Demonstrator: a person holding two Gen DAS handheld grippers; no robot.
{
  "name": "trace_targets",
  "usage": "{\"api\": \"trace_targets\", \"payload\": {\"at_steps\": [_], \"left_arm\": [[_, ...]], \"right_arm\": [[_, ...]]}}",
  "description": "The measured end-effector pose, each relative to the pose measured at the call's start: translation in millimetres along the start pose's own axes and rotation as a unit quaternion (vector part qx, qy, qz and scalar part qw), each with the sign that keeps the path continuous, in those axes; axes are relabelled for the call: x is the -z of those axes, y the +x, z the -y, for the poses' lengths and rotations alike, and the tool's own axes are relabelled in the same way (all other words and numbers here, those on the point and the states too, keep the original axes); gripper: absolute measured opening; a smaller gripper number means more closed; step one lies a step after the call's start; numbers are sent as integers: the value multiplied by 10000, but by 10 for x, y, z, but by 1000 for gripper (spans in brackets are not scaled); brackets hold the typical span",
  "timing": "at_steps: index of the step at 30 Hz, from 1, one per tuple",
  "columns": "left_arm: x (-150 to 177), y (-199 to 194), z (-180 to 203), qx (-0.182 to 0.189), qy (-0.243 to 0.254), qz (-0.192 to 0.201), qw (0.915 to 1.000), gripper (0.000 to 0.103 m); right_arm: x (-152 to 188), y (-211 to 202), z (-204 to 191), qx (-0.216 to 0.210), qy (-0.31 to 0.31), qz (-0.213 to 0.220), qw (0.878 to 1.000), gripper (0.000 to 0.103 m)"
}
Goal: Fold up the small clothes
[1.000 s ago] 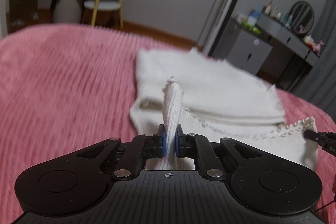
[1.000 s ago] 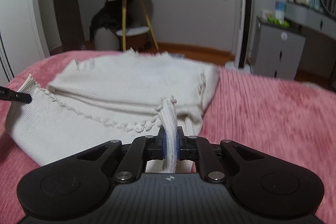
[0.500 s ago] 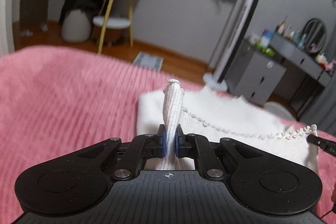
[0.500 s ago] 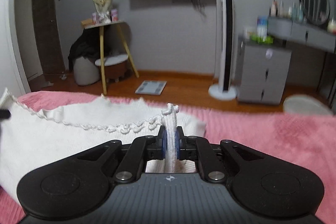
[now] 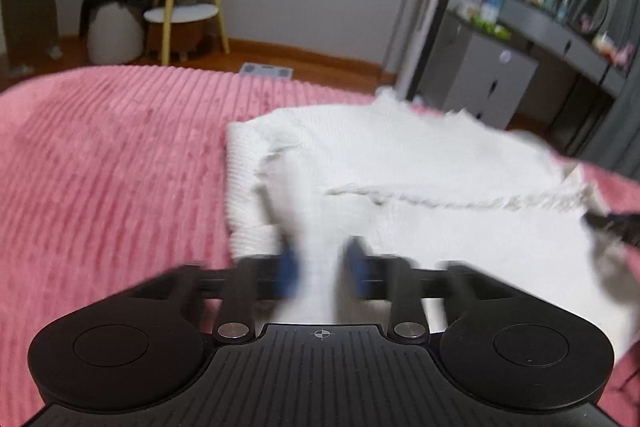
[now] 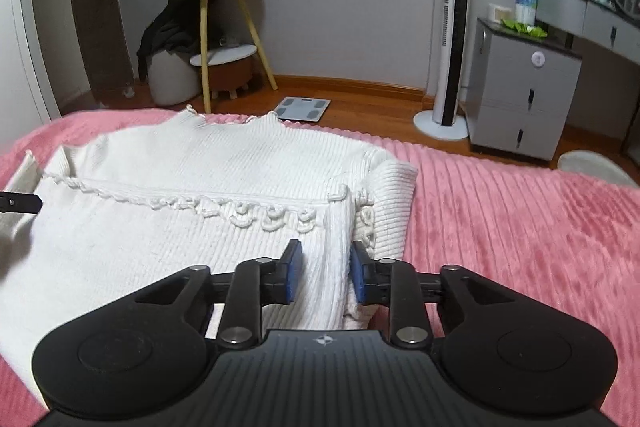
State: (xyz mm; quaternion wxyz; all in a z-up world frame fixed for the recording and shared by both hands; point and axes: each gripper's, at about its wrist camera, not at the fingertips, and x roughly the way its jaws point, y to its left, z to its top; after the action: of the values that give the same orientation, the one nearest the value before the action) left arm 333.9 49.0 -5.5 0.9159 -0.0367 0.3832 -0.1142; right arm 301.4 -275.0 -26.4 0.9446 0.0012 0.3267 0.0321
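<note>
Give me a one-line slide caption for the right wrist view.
Right gripper opening around the folded white sweater's hem on the pink bedspread.

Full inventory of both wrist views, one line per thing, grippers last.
White ribbed knit sweater: 1, white, folded on the bed, scalloped hem across the top.
Pink ribbed bedspread: 1, pink, under the sweater.
Yellow-legged side table: 1, far wall, bouquet and boxes on top.
White tower fan: 1, white and black, on the floor.
Grey bathroom scale: 1, on the wood floor.
Grey drawer cabinet: 1, at right.
Left gripper: blurred, jaws apart around a sweater fold.
Right gripper: jaws opening, sweater fold between them.
</note>
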Motion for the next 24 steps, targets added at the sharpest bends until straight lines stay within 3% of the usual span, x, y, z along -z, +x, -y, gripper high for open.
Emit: {"api": "trace_targets", "payload": {"at_steps": [1, 4, 8, 10, 16, 24], "left_arm": [[-7, 0, -14, -8, -33, -28, 10000, 12], [-48, -135, -50, 3, -144, 128, 9998, 10], [-263, -365, -71, 53, -241, 589, 9980, 10], [-414, -368, -60, -101, -145, 828, 9964, 10], [-822, -58, 15, -510, -5, 1078, 9929, 10], [-1043, 471, 268, -1003, 367, 1032, 9889, 11]], "right_arm": [[-8, -2, -27, 25, -30, 8, 10000, 7], [-38, -117, -124, 55, -223, 191, 9996, 6], [-176, -325, -177, 152, -530, 680, 9962, 6], [-282, -344, -170, 343, -635, 926, 9931, 6], [-641, 9, -73, 961, -635, 1181, 9863, 6], [-820, 597, -88, 1523, -903, 977, 9793, 6]]}}
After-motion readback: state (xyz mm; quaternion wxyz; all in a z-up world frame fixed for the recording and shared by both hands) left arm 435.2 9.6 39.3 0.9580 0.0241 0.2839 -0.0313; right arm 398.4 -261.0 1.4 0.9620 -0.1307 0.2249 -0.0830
